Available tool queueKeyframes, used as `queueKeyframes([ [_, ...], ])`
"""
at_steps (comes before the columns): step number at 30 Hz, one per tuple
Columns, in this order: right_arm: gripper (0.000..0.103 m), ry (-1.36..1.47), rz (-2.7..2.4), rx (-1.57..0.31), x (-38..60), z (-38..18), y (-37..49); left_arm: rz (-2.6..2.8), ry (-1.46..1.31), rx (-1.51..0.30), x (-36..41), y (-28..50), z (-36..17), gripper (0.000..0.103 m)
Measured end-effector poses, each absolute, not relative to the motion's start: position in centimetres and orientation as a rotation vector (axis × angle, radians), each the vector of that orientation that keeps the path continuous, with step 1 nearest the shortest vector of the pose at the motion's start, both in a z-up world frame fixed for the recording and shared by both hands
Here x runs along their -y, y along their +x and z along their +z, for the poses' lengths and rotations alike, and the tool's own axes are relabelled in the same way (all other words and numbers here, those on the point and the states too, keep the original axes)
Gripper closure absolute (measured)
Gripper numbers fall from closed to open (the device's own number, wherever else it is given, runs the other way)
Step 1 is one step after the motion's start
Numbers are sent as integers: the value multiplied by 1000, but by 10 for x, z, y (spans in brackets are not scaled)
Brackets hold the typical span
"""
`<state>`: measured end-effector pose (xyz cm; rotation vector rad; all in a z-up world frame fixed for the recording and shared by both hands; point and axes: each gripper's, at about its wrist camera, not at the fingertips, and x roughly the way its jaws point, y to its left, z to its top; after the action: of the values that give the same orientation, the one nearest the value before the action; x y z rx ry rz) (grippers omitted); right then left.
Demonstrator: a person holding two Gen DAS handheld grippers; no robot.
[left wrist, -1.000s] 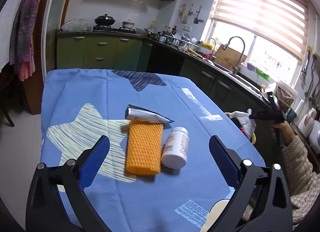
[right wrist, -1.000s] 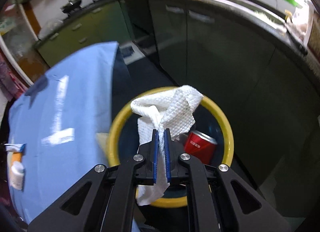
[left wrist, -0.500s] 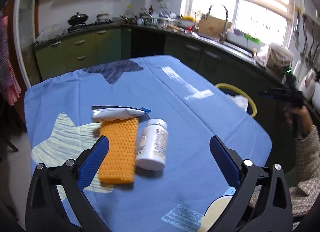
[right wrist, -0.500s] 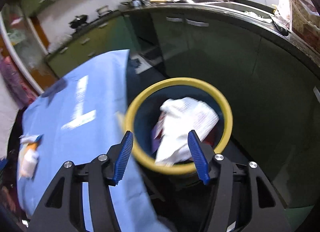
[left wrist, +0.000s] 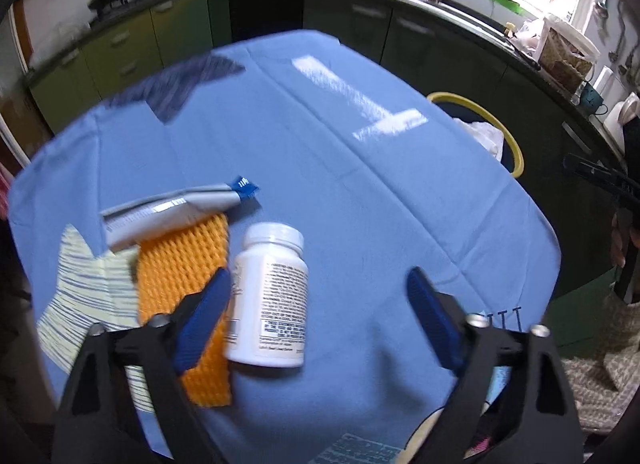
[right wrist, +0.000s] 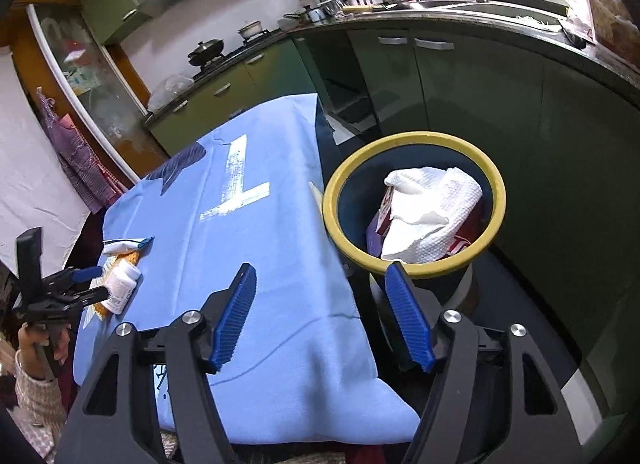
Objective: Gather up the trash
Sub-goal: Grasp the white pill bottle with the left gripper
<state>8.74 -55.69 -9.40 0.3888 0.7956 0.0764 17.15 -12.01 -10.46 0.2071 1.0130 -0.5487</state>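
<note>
A white pill bottle (left wrist: 270,296) lies on its side on the blue tablecloth (left wrist: 340,184), beside an orange foam net (left wrist: 180,272) and a squeezed tube (left wrist: 176,210). My left gripper (left wrist: 320,316) is open, low over the bottle, its left finger by the net. My right gripper (right wrist: 324,316) is open and empty near the table's edge, beside the yellow-rimmed bin (right wrist: 496,200). A white paper towel (right wrist: 432,220) lies in the bin on a red can. The bottle (right wrist: 122,284) also shows in the right wrist view.
The bin (left wrist: 516,144) stands off the table's right edge. Dark green kitchen cabinets (right wrist: 480,96) and a counter run behind it. A purple cloth (right wrist: 80,160) hangs at the left. The table drops off on all sides.
My right gripper opened and let the paper towel fall into the bin, then drew back. My left gripper moved down and closer to the pill bottle.
</note>
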Motion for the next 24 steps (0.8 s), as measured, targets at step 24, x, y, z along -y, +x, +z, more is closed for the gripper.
queueKeyframes([
  [24, 36, 404, 110, -824, 557, -105, 94, -527, 332, -1171, 140, 187, -135, 46],
])
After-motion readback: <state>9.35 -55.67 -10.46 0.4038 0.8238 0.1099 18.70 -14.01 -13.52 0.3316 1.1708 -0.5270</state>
